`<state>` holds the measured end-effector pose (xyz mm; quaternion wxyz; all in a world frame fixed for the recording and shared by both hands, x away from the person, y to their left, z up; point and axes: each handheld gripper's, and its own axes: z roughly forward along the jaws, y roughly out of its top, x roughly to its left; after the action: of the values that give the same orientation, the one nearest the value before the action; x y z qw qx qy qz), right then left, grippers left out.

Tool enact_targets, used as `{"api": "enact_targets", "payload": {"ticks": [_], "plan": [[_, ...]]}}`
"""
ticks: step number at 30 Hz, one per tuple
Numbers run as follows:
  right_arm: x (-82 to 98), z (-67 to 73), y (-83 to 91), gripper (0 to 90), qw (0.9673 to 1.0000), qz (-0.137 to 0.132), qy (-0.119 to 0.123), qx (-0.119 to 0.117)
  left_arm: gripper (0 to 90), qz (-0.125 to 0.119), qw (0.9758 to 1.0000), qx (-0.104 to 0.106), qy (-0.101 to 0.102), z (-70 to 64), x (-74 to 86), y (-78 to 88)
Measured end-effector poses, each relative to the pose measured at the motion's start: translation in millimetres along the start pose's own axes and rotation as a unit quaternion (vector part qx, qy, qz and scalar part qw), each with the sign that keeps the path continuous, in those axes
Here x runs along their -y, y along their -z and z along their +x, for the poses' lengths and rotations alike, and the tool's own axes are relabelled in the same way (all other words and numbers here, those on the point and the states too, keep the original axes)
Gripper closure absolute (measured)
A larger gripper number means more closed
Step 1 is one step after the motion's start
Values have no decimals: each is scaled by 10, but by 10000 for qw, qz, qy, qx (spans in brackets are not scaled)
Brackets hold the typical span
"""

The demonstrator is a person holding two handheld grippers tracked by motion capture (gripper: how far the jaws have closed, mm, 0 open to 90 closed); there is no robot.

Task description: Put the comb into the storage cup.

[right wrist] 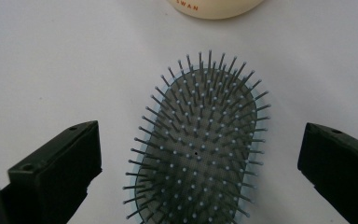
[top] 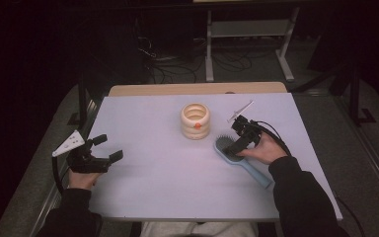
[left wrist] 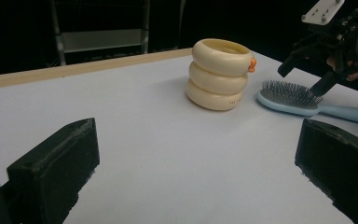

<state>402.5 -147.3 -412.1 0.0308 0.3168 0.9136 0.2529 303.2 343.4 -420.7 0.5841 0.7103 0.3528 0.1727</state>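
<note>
Dark floor and metal stands surround your pale lilac tabletop [top: 168,182], whose far edge meets a wooden strip. At its middle stands the cream holder of three stacked rings [top: 195,121]. Just right of that holder lies the light blue paddle hairbrush with grey bristles [top: 232,150], bristles up, handle pointing toward your near-right edge. Your right gripper [top: 238,140] hangs over the brush head, jaws spread wide to either side of it, holding nothing. Your left gripper [top: 106,148] rests well left of the holder near the table's left edge, jaws apart and empty, with bare tabletop between.
</note>
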Motion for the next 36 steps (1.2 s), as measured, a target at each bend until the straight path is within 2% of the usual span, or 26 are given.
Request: {"api": "enact_targets", "payload": {"ticks": [13, 23, 33, 36], "plan": [[16, 40, -181, 0, 9991, 415, 106, 33, 0, -10, 10000, 12, -4, -3, 2, -2], [58, 34, -293, 0, 9984, 555, 69, 37, 0, -38, 10000, 32, -33, -3, 0, 3], [88, 41, -365, 0, 9968, 790, 70, 137, 0, -76, 10000, 25, -30, -9, -3, 11], [86, 44, -366, 0, 9967, 790, 72, 161, 0, -75, 10000, 18, -31, -8, -2, 10]]}}
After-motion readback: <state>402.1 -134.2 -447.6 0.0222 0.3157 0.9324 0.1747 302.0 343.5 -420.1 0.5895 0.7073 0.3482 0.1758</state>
